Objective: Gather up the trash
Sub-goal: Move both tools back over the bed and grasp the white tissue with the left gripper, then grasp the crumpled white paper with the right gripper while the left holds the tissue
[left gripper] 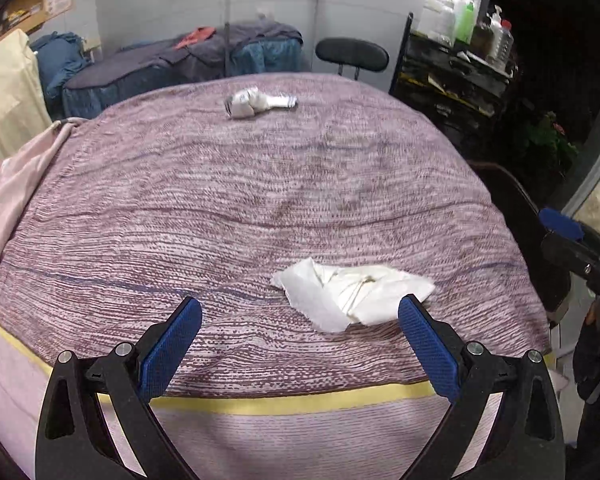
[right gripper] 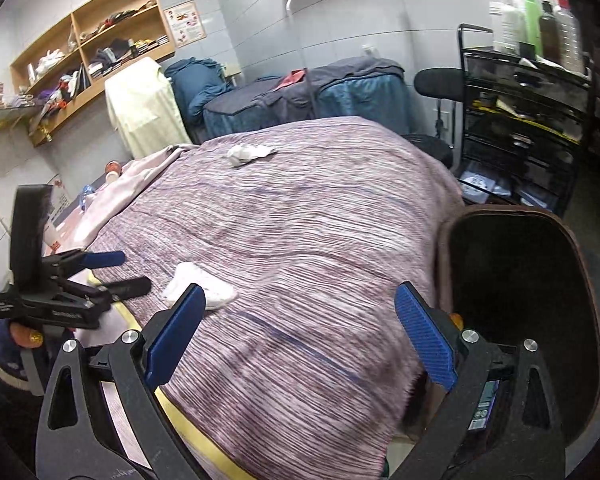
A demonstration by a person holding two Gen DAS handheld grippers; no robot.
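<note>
The left tongs [left gripper: 300,344] are wide apart and hold nothing. They hang over the near edge of the bed [left gripper: 220,208]. A white tissue [left gripper: 352,294] lies flat on the purple cover, just ahead of the right blue pad. A crumpled wad [left gripper: 256,102] sits far back. The right tongs [right gripper: 300,332] are wide too, beside a dark bin [right gripper: 520,300].

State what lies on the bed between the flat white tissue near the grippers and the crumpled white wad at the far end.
Only bare striped bedspread lies between the flat tissue and the crumpled wad, shown in both wrist views.
</note>
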